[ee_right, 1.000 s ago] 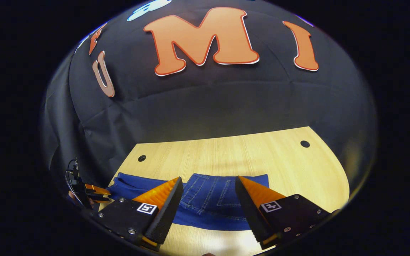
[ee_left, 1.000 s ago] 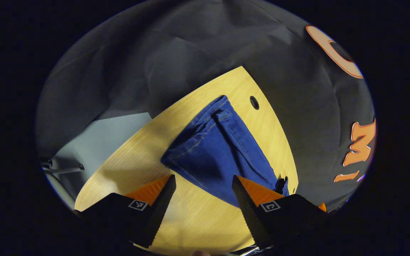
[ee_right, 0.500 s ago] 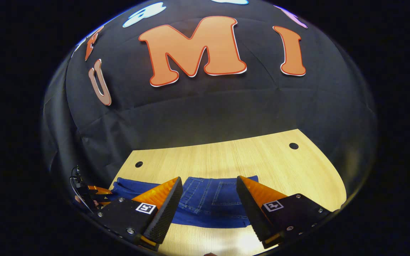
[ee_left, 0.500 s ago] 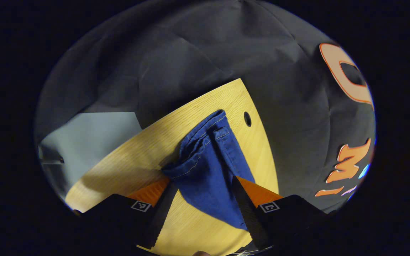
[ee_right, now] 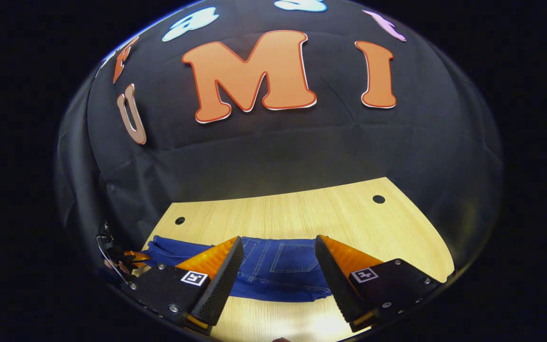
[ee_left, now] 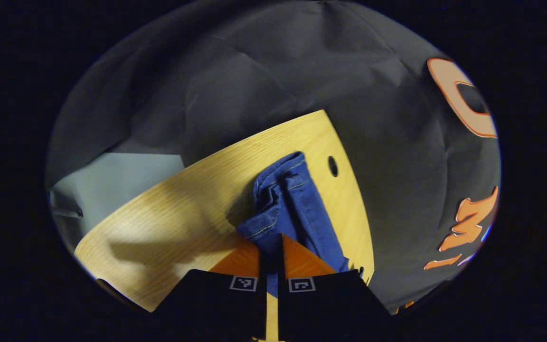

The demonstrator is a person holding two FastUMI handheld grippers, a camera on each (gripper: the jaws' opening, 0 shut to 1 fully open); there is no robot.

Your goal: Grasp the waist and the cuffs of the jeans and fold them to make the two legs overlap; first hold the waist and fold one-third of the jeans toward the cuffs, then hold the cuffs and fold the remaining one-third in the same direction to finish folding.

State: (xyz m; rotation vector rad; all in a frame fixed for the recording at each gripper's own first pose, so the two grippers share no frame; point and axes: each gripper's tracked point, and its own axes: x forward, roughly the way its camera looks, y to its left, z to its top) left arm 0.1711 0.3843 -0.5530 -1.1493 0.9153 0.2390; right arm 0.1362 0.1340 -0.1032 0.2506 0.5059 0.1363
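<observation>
While the left tongs (ee_left: 271, 247) pinch a bunched cuff of the jeans (ee_left: 287, 204), the right tongs (ee_right: 278, 270) hang apart above the waist (ee_right: 292, 266). Good form now, arguably: clamp the waistband before lifting, then carry both ends together across the tabletop (ee_right: 302, 213).

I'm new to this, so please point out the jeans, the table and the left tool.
jeans (ee_right: 292, 268), right gripper view, back-pocket panel.
table (ee_left: 183, 213), left gripper view, bare wooden top.
left tool (ee_left: 271, 244), left gripper view, between its tips.

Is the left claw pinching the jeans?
Yes, shut. Left claw has both fingers squeezed on the jeans' bunched cuff end.
</observation>
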